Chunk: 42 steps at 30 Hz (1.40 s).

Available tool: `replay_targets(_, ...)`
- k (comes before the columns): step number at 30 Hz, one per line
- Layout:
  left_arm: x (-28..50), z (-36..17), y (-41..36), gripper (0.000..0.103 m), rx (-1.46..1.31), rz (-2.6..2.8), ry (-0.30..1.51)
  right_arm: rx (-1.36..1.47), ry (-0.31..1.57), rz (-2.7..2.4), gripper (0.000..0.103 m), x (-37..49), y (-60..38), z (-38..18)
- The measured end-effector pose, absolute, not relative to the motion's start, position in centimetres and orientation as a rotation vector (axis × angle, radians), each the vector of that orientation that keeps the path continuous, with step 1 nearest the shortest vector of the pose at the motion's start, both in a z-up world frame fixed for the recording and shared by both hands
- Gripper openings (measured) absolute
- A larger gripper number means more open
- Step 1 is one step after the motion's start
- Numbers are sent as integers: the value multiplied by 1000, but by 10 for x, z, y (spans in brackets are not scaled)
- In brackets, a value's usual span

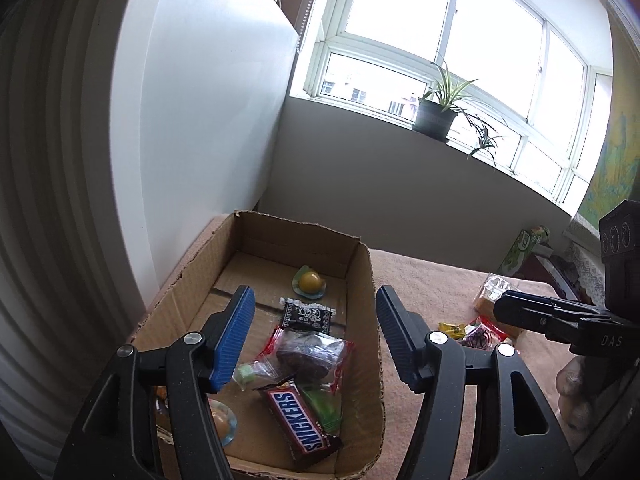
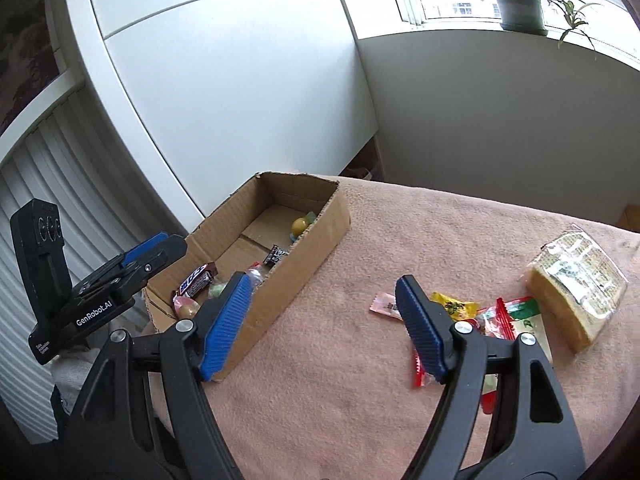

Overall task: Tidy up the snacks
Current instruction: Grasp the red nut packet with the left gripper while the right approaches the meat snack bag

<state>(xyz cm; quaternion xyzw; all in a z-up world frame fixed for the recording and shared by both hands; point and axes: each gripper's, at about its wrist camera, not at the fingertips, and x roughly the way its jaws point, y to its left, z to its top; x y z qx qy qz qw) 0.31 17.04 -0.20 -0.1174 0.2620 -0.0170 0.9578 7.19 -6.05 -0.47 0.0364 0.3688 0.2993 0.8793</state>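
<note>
I see a table draped in a pink, towel-like cloth [image 2: 360, 248], and I take the open cardboard box [image 2: 320, 216] on it as my landmark. The box sits at the cloth's left edge, right against a white cabinet [image 2: 240, 100] with a ribbed white panel beside it. Beyond the box, a grey wall rises to a wide window [image 1: 440, 40] with a potted plant [image 1: 436, 112] on its sill.

Inside the box lie a Snickers bar [image 1: 298, 420], a clear bag holding a dark cake [image 1: 308, 354], a small black packet [image 1: 306, 314] and a yellow jelly cup [image 1: 310, 282] toward the far end.

My left gripper [image 1: 316, 336] hangs over the near end of the box, jaws apart with nothing between them. My right gripper [image 2: 322, 326] hovers over bare cloth just right of the box, jaws wide and empty.

Further right of the box, still on the cloth, wait a small pink packet [image 2: 382, 304], a yellow wrapper [image 2: 454, 304], a red-and-green packet [image 2: 516, 316] and a clear-wrapped block of cake [image 2: 576, 292], the farthest from the box.
</note>
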Motion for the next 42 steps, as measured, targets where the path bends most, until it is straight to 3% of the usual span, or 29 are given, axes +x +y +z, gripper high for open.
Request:
replay_targets(13, 13, -2, 100, 63, -160, -183, 568, 176, 850, 498, 77, 99, -151, -32)
replay_targets(26, 57, -29, 23, 63, -173, -412, 755, 345, 930, 522, 77, 108, -215, -59)
replay_targets(42, 117, -69, -12, 63, -253, -503, 984, 408, 962, 528, 77, 108, -242, -75)
